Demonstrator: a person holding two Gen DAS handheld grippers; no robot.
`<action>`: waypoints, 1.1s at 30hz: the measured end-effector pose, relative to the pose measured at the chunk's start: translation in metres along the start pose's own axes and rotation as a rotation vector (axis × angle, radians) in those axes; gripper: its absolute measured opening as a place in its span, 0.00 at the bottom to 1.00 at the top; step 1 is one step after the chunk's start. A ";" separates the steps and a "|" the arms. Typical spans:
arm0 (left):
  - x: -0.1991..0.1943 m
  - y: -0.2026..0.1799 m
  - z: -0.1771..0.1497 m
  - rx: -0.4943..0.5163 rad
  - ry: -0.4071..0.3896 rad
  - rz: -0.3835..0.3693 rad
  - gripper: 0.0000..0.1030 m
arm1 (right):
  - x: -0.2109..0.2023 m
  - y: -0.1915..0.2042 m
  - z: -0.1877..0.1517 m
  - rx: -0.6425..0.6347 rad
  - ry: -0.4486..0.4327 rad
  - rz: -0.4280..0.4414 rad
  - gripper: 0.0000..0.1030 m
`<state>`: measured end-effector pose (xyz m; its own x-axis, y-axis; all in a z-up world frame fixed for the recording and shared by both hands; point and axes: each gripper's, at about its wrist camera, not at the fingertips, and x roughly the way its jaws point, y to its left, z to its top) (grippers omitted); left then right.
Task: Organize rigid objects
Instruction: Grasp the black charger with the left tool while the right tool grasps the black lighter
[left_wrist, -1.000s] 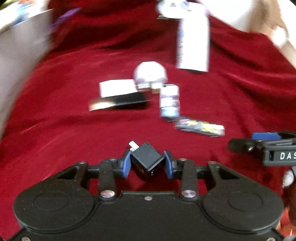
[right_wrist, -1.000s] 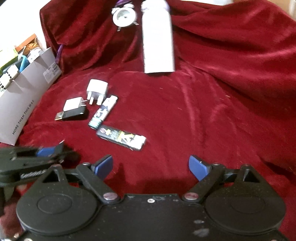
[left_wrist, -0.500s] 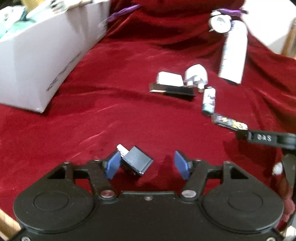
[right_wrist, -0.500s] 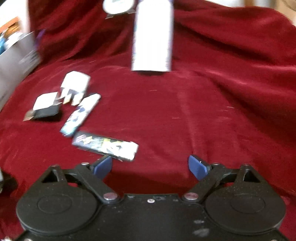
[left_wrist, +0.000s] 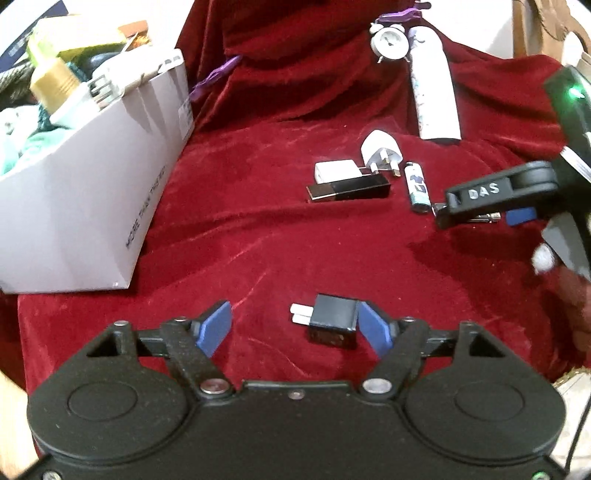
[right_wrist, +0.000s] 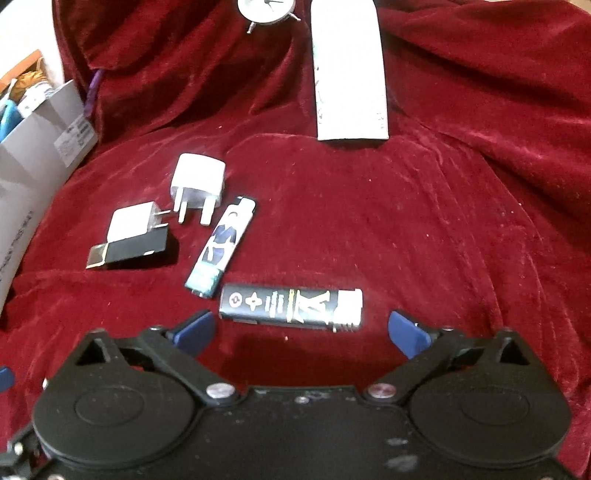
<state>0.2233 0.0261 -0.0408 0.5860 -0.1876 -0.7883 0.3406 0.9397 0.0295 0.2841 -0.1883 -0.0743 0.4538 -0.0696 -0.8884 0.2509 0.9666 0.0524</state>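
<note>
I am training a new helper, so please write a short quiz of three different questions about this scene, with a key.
1. True or false: the left gripper is shut on the black plug.
2. What lies between the open fingers of the right gripper? A) the clock B) the dark lighter C) the white plug
3. Fill in: the box stands on the ___ side of the left wrist view.

Key:
1. False. Its jaws have just been opening; the plug lies on the cloth against one pad only.
2. B
3. left
</note>
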 end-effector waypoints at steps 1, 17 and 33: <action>0.001 0.000 0.001 0.006 -0.002 -0.007 0.71 | 0.001 0.002 0.001 0.003 0.000 -0.012 1.00; 0.022 -0.018 0.001 0.087 0.023 -0.075 0.71 | -0.018 -0.020 -0.019 -0.070 -0.014 -0.013 0.81; 0.014 -0.019 0.003 -0.034 0.017 -0.121 0.43 | -0.064 -0.024 -0.048 -0.093 -0.050 0.069 0.81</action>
<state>0.2269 0.0048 -0.0510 0.5295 -0.2954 -0.7952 0.3828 0.9197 -0.0867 0.2078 -0.1950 -0.0411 0.5097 -0.0121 -0.8603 0.1383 0.9881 0.0680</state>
